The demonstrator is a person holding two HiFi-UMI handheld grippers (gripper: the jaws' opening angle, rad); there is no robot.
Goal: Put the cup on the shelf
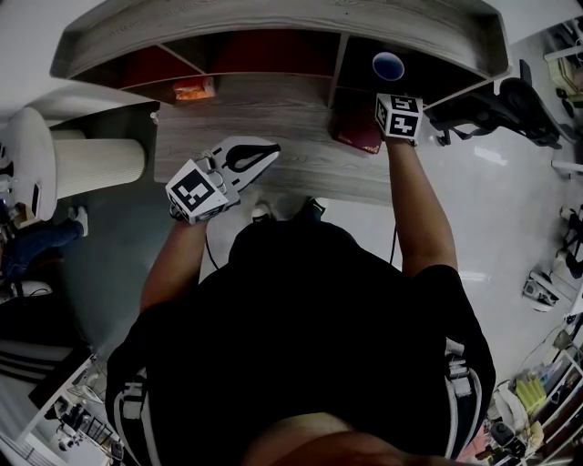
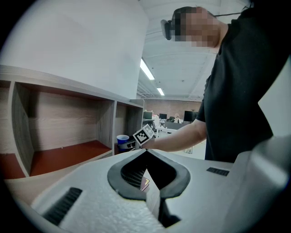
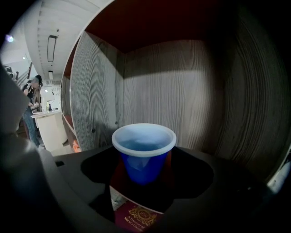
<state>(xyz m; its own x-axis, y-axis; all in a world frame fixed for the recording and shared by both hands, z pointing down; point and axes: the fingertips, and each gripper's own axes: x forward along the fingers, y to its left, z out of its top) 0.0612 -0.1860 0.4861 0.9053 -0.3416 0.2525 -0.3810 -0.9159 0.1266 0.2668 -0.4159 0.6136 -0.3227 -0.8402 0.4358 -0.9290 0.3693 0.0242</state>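
A blue cup [image 3: 143, 152] with a white rim stands upright in the right compartment of the wooden shelf [image 1: 273, 23], where it also shows as the cup [image 1: 388, 65] from above. My right gripper [image 3: 144, 158] reaches into that compartment. Its jaws stand wide on either side of the cup, with a gap at each side. The right gripper's marker cube [image 1: 399, 116] sits just in front of the compartment. My left gripper [image 1: 271, 151] hovers over the wooden top to the left. The left gripper [image 2: 146, 151] has its tips together and holds nothing.
A maroon booklet [image 3: 136, 214] lies below the right jaws, at the compartment's front, and shows as the booklet [image 1: 358, 129] from above. An orange item [image 1: 193, 88] sits in a left compartment. A white cylinder [image 1: 91, 164] stands at the left, a black chair [image 1: 510, 105] at the right.
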